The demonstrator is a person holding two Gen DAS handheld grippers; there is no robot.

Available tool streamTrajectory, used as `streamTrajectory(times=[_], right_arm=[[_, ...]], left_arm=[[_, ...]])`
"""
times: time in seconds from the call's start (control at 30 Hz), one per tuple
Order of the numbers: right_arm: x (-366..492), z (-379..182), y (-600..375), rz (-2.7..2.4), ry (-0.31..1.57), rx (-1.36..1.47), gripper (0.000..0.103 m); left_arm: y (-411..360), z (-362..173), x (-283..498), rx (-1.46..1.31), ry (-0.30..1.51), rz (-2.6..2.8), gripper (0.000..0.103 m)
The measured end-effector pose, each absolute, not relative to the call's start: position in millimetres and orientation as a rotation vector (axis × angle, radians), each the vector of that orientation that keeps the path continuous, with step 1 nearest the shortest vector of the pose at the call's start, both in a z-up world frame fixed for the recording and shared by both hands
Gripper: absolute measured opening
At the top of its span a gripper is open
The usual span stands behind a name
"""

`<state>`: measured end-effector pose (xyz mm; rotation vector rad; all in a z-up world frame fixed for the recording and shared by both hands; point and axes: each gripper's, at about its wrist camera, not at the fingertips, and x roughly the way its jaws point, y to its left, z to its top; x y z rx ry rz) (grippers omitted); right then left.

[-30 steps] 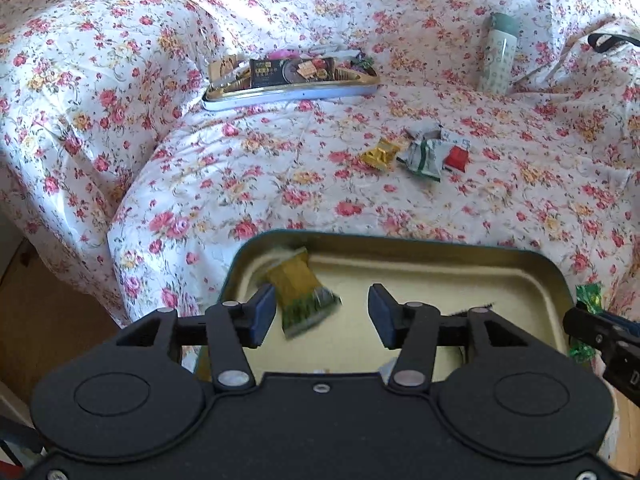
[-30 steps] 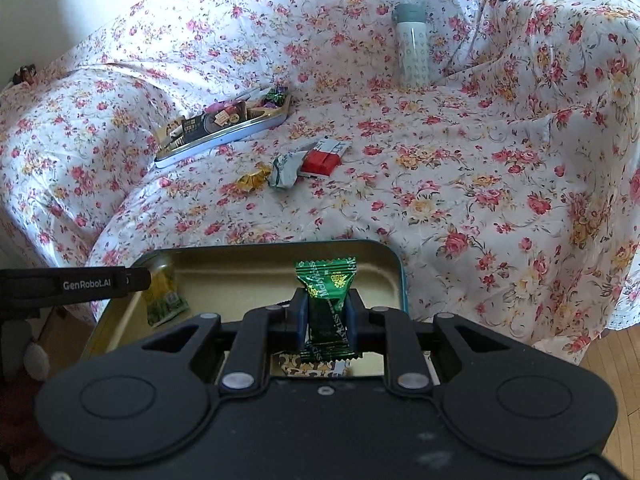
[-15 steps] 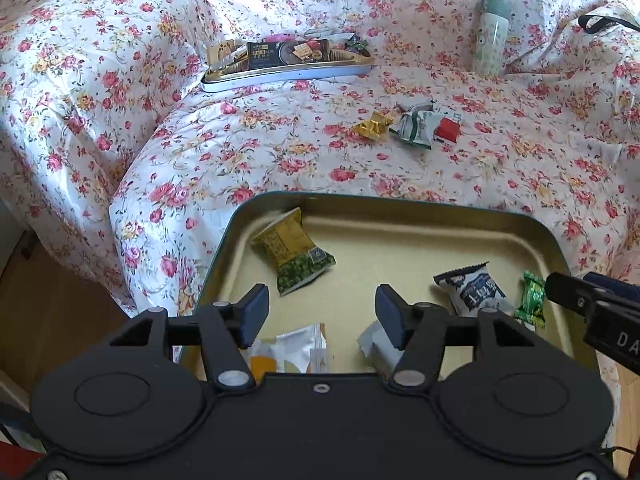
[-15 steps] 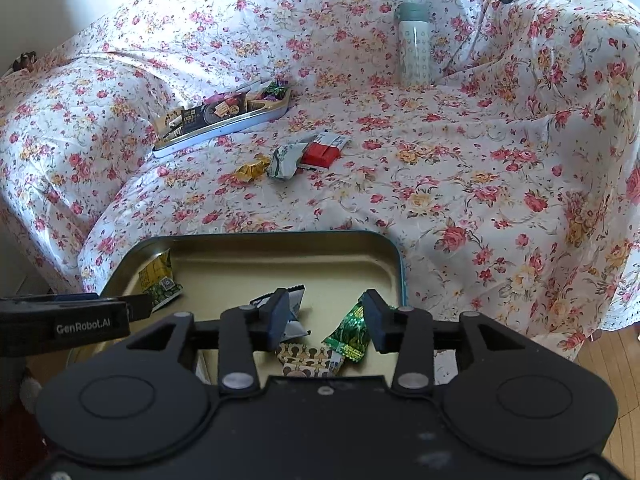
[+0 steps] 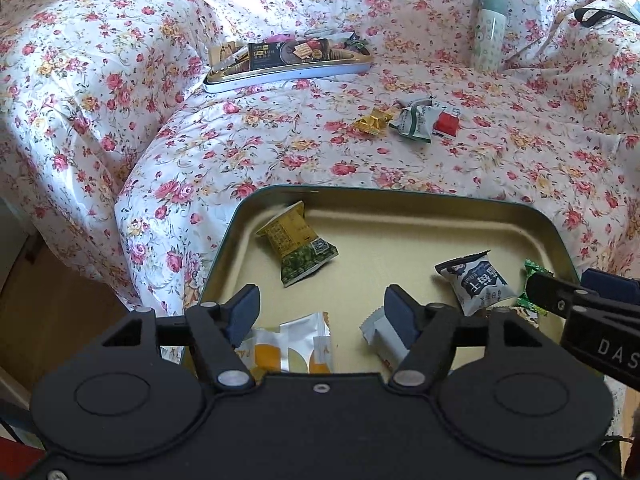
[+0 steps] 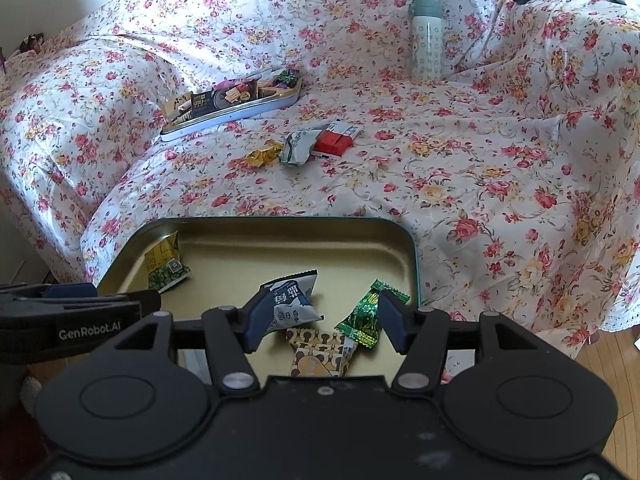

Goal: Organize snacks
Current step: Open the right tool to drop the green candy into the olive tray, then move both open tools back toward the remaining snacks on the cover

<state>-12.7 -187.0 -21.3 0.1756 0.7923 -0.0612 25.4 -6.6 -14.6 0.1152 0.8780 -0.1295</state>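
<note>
two tins (image 5: pixel 400 200), nine loose snacks (image 5: pixel 298 246), one bottle (image 5: pixel 489 32)

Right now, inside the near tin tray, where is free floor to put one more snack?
Bare floor runs along the near tin tray's far wall, between the yellow-green packet and the right corner, above the white-blue packet. The near edge is crowded: green candy, patterned packet, orange-white packet.

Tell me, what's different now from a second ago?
The right gripper let go of the green candy, which now lies in the tin tray; its jaws have just been opening. The left gripper opened wider too, and the yellow-green packet it dropped has settled. The loose snacks and bottle stayed put.
</note>
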Motion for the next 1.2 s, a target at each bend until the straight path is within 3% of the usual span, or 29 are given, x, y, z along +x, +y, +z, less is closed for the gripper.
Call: streamTrajectory(times=[0.2,0.53,1.03,1.1,1.2], right_arm=[[-12.8,-21.7,-188.1,-0.063,0.794,0.173,0.065],[-13.5,-21.5,-186.7,-0.064,0.792,0.153,0.080],[-17.0,-11.6,-186.5,-0.055,0.708,0.144,0.094],[-16.6,-8.1,-188.2,-0.056,0.682,0.148,0.096],[-14.9,-1.5,-190.4,-0.055,0.644,0.143,0.099]], left_arm=[[-4.8,-14.7,25.9,0.113,0.881,-0.119,0.072],[-2.4,-17.5,24.7,0.114,0.897,-0.120,0.072],[-0.9,-8.1,18.9,0.121,0.832,-0.141,0.072],[-0.9,-3.5,18.3,0.124,0.793,-0.136,0.074],[-0.6,3.5,19.6,0.130,0.733,-0.134,0.087]])
